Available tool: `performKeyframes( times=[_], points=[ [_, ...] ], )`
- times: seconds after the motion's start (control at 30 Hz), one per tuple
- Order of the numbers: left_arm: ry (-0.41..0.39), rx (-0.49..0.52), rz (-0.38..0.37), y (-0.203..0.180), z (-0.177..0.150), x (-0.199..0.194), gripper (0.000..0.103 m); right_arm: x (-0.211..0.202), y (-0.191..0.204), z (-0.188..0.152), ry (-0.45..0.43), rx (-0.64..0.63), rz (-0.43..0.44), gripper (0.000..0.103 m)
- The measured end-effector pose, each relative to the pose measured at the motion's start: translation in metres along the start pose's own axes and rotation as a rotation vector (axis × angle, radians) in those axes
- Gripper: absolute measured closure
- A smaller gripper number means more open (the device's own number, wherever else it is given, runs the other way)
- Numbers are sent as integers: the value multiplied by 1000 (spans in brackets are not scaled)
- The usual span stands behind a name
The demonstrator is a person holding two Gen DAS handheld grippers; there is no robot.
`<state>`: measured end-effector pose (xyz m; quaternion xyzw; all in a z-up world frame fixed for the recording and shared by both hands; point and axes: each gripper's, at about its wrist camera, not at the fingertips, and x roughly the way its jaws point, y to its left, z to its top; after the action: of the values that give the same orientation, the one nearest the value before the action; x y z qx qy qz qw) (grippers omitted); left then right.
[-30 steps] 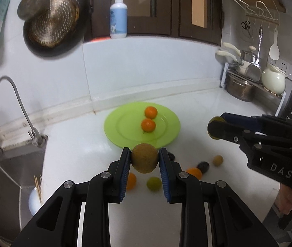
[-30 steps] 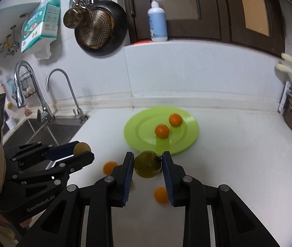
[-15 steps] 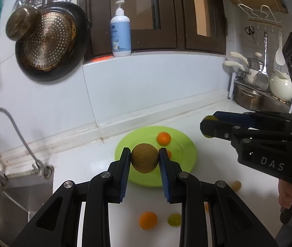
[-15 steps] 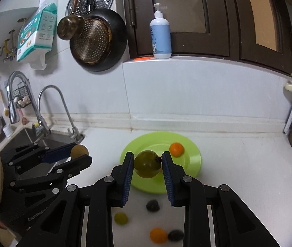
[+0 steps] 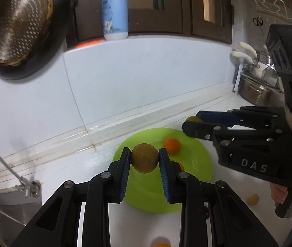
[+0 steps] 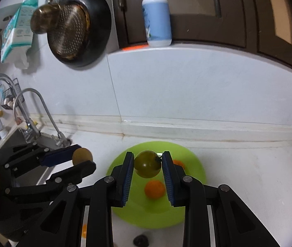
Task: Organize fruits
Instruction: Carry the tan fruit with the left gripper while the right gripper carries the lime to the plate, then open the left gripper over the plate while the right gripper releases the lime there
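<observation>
My left gripper point(image 5: 144, 158) is shut on a round brown speckled fruit point(image 5: 144, 158) and hangs over the near left part of the lime-green plate point(image 5: 199, 164). My right gripper point(image 6: 148, 164) is shut on a dark green round fruit point(image 6: 147, 164) above the same plate point(image 6: 195, 164). Two oranges lie on the plate point(image 6: 154, 189) point(image 6: 179, 163); one orange point(image 5: 171, 144) shows clearly in the left wrist view. The right gripper point(image 5: 193, 123) appears from the side in the left wrist view, the left gripper point(image 6: 82, 158) in the right wrist view.
White counter point(image 6: 248, 175) runs to a tiled back wall. A sink with taps point(image 6: 43, 111) lies left. Loose fruit stays on the counter: an orange point(image 5: 161, 245), a yellowish one point(image 5: 253, 199), a dark one point(image 6: 140, 240). Pots point(image 5: 255, 90) stand at right. A pan point(image 6: 78, 30) hangs above.
Both grippers have carried their fruits forward toward the back wall, from short of the plate to above it. The loose fruits have slid to the bottom of the views.
</observation>
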<state>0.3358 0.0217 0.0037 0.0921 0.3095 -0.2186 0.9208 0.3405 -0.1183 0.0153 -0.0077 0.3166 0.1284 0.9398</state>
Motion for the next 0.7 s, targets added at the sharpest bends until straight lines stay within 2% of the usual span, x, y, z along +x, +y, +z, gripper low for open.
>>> performKeyframes(
  times=[0.17, 0.37, 0.63, 0.7],
  points=[
    [66, 10, -2, 10, -1, 34, 75, 39, -10, 1, 73, 1, 10, 74],
    [151, -40, -40, 19, -10, 71, 75, 71, -16, -2, 136, -6, 4, 74],
    [208, -51, -56, 15, -16, 90, 75, 96, -25, -10, 192, 4, 11, 74],
    [210, -52, -56, 15, -15, 90, 70, 100, -27, -11, 196, 13, 13, 73]
  ],
)
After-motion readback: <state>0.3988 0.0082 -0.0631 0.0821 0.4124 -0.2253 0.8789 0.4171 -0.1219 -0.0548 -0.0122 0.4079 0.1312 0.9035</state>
